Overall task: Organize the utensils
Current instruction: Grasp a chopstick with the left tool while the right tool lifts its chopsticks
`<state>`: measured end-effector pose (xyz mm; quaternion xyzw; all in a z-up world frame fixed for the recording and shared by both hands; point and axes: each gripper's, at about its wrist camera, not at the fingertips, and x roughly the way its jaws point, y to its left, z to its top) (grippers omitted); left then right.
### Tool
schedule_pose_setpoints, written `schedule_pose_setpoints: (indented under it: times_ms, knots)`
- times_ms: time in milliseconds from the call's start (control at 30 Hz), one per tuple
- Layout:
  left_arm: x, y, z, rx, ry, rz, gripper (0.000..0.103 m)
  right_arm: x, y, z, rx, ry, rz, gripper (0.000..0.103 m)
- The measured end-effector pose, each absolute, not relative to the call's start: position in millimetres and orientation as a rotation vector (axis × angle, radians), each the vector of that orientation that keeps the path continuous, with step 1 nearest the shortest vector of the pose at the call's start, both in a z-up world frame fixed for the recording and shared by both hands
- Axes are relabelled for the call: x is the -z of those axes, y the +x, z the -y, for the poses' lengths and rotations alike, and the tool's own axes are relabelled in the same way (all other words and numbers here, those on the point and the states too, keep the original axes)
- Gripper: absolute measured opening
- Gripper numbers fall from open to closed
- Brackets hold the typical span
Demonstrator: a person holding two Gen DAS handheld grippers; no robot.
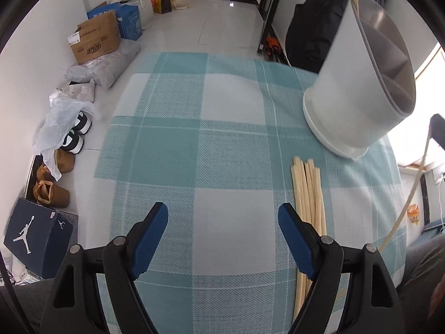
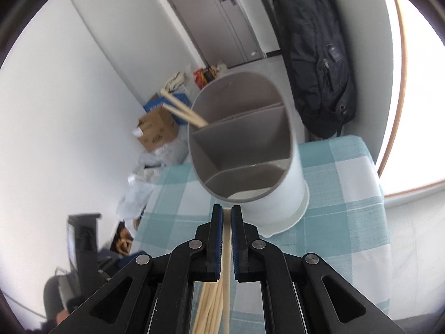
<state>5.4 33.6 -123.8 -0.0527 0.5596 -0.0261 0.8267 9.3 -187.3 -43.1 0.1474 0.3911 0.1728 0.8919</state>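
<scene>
A white utensil holder (image 1: 358, 83) with a grey divided insert stands on the teal checked tablecloth (image 1: 194, 153); it also shows in the right wrist view (image 2: 250, 150). Two chopsticks (image 2: 183, 111) lean out of its far left compartment. A bundle of wooden chopsticks (image 1: 308, 194) lies on the cloth beside my left gripper's right finger. My left gripper (image 1: 222, 222) is open and empty over the cloth. My right gripper (image 2: 226, 222) is shut on a chopstick (image 2: 226, 250), just in front of the holder; more chopsticks (image 2: 208, 306) show below it.
Cardboard boxes (image 1: 94, 39), plastic bags, shoes and a dark shoe box (image 1: 36, 239) line the floor left of the table. A black backpack (image 2: 317, 55) hangs behind the holder. A window is at the right.
</scene>
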Motion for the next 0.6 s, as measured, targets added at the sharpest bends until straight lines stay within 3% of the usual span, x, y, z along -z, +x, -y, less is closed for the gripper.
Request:
schedule_pose_setpoints:
  times_ms: [600]
  knots:
    - [130.2, 4.4, 0.4, 0.075, 0.018, -1.218, 0.078, 42.4, 0.1, 230.7, -0.346, 0.388, -0.755, 0.005]
